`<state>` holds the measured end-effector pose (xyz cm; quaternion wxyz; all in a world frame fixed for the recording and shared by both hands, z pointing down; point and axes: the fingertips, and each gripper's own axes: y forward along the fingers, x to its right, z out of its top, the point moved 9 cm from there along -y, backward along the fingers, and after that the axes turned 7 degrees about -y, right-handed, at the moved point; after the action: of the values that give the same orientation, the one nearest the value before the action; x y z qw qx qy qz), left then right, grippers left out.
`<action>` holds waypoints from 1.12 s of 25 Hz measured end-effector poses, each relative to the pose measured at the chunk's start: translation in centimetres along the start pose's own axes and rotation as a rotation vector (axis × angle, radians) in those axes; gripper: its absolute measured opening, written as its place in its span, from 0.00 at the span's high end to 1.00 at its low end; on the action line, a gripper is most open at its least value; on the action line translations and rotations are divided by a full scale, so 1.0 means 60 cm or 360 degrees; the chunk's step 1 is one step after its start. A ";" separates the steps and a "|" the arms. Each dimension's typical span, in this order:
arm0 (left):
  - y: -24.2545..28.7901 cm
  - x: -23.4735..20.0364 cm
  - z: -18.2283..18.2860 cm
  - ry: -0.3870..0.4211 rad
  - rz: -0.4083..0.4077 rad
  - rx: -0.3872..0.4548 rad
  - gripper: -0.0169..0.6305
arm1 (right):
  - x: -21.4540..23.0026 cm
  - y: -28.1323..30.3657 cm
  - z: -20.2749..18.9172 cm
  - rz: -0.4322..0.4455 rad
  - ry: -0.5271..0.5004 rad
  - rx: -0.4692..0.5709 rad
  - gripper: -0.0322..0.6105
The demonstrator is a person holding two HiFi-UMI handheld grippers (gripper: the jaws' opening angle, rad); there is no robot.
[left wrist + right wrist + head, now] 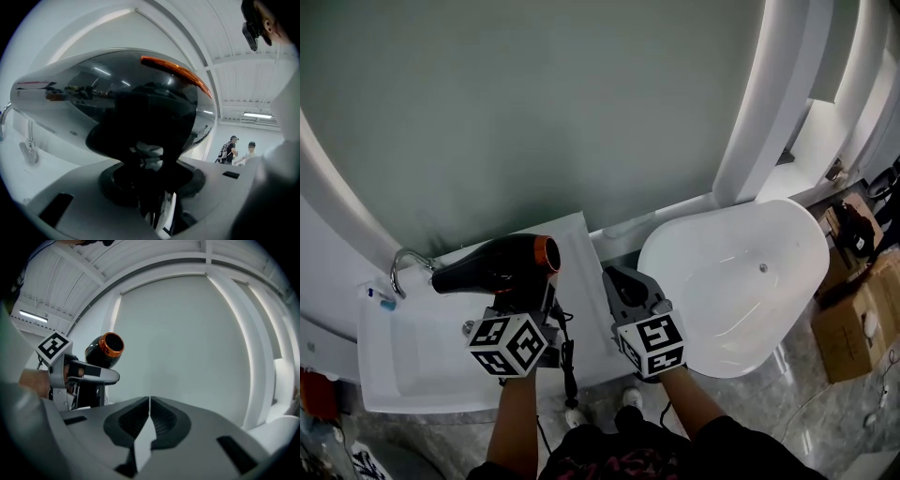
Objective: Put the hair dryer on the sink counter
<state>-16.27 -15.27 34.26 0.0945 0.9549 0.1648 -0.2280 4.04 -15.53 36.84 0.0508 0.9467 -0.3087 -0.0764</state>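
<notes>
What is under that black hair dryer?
The left gripper, gripping its handle, and below that the white sink counter. The hair dryer and gripper cover the counter patch directly beneath.

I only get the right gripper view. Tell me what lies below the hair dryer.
Observer: The hair dryer shows over the white sink counter, right of the basin.
Operator: Give me the nozzle's heading.
Observer: It points left, toward the curved faucet.
Operator: Locate the cord.
Observer: The black cord hangs below the left gripper, past the counter's front edge.
</notes>
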 end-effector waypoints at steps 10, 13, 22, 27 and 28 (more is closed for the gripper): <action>0.112 -0.051 -0.057 -0.0154 0.0070 -0.0215 0.73 | 0.057 0.046 -0.070 0.0006 0.0096 -0.0150 0.92; 0.141 -0.072 -0.076 -0.0176 0.0103 -0.0277 0.73 | 0.069 0.065 -0.089 0.0008 0.0113 -0.0180 0.91; 0.210 -0.138 -0.126 -0.0231 0.0230 -0.0420 0.73 | 0.097 0.132 -0.136 0.0035 0.0172 -0.0273 0.91; 0.238 -0.176 -0.158 -0.0250 0.0280 -0.0490 0.73 | 0.093 0.175 -0.166 0.0095 0.0217 -0.0353 0.91; 0.243 -0.185 -0.164 -0.0252 0.0290 -0.0496 0.74 | 0.093 0.185 -0.173 0.0114 0.0226 -0.0380 0.92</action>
<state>-16.39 -29.31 49.64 0.2742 0.9188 0.1032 -0.2645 3.94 -27.24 48.01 0.1875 0.9254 -0.3265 -0.0436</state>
